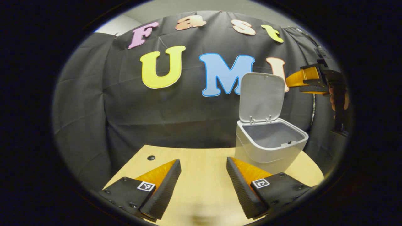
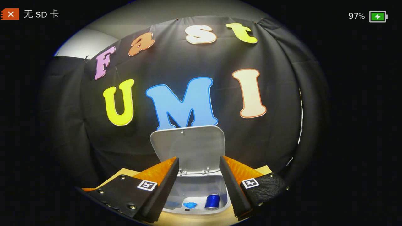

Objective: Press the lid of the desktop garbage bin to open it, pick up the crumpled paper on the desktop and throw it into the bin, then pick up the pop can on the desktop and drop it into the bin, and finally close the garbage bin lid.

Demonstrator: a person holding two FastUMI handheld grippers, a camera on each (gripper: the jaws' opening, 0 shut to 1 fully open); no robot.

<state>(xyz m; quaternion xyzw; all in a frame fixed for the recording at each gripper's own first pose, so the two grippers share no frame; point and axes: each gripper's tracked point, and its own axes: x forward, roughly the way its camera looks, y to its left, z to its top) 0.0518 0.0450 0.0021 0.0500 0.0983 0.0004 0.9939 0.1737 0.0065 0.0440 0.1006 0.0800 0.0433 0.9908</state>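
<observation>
Paper [image 2: 189, 205] and pop can [image 2: 212, 201] are seen inside the garbage bin [image 1: 270, 150]; its lid [image 2: 188, 147] is left to be closed. Right gripper [image 2: 199, 185] and left gripper [image 1: 203, 188] are held open, empty.

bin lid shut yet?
No, the lid stands upright behind the open bin, with the pop can lying inside, below the right gripper.
</observation>
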